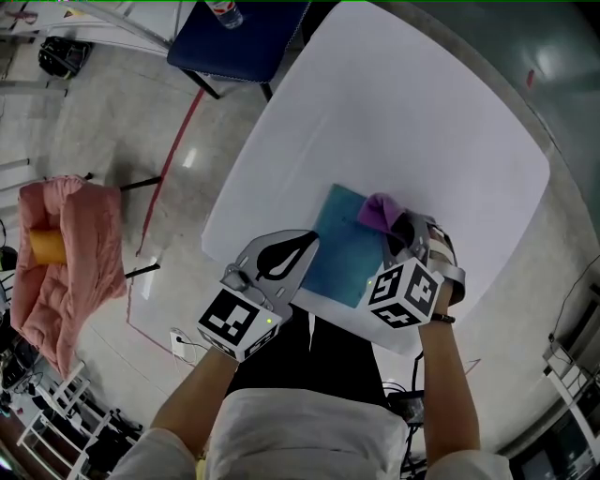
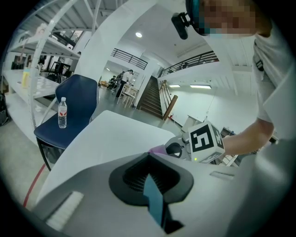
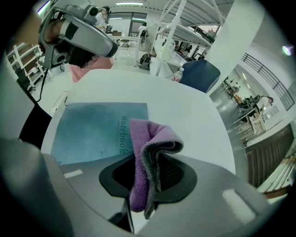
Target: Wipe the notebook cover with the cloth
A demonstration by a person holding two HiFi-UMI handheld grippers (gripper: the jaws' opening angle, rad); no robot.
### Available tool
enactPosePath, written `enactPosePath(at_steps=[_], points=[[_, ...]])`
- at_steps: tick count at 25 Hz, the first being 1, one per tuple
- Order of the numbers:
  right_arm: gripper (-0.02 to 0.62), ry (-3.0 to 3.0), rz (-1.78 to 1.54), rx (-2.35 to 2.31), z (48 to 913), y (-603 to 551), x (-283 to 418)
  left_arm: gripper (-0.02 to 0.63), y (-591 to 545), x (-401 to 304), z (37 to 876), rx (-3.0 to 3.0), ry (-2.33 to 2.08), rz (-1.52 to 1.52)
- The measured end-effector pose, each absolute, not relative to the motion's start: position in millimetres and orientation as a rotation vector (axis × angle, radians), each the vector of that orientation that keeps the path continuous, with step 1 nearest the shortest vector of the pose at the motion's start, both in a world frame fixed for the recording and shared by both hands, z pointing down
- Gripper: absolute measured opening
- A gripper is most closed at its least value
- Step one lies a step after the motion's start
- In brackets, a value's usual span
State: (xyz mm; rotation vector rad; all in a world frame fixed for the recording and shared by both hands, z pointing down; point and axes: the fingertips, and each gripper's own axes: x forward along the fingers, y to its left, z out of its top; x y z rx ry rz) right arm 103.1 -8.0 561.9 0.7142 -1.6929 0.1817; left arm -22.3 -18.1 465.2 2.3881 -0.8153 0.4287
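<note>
A teal notebook (image 1: 339,248) lies flat on the white table (image 1: 422,122), near its front edge. My left gripper (image 1: 300,248) is at the notebook's left edge, and a teal sliver of the notebook (image 2: 154,200) shows pinched between its jaws. My right gripper (image 1: 401,232) is shut on a folded purple cloth (image 1: 377,210). The cloth hangs over the notebook's far right corner. In the right gripper view the cloth (image 3: 143,157) bulges out from between the jaws above the notebook cover (image 3: 95,129). I cannot tell whether cloth and cover touch.
A blue chair (image 1: 234,42) with a water bottle (image 1: 225,13) on it stands beyond the table's far left corner. A pink blanket (image 1: 75,258) lies heaped on the floor at the left. The person's legs are against the table's near edge.
</note>
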Motion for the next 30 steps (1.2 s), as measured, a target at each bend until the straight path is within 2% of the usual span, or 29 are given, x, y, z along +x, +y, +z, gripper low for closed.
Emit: enactPosePath(at_steps=[30], points=[[0.11, -1.711, 0.276, 0.641, 562.0, 43.2, 81.6, 0.0, 16.9, -19.8, 467.2, 2.407, -0.761, 0.439]])
